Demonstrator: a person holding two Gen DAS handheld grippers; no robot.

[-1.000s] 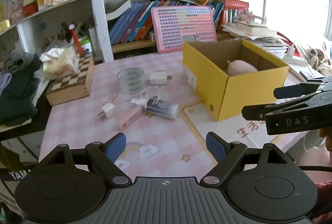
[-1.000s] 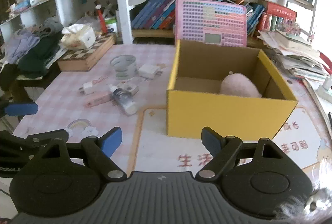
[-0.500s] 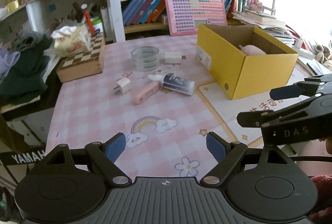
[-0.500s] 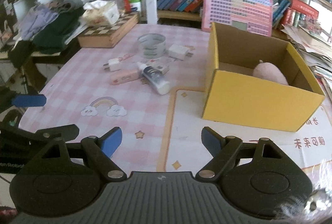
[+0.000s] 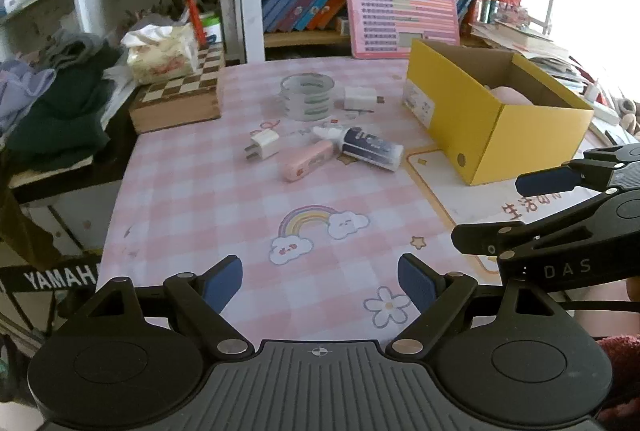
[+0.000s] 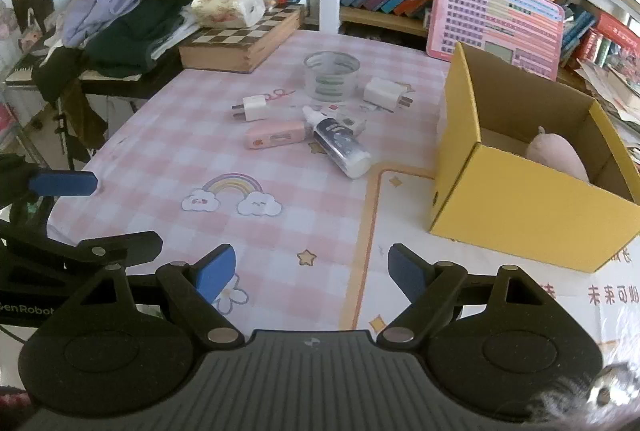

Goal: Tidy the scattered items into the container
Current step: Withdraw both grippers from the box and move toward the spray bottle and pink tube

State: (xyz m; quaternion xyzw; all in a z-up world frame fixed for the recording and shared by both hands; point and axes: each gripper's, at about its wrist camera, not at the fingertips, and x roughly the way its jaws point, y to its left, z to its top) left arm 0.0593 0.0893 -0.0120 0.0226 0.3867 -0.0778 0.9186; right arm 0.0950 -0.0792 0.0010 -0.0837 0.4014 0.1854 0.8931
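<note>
At twelve o'clock, the tape roll (image 5: 307,96) looks farther off now: I pull both grippers back, fingers apart, nothing picked for the yellow box (image 5: 496,127).

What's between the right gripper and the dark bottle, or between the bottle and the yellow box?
Nothing visible. The right gripper is open over bare tablecloth, with clear cloth up to the bottle. The pink case lies at the bottle's left, off that line. Only flat mat lies between the bottle and the box.
</note>
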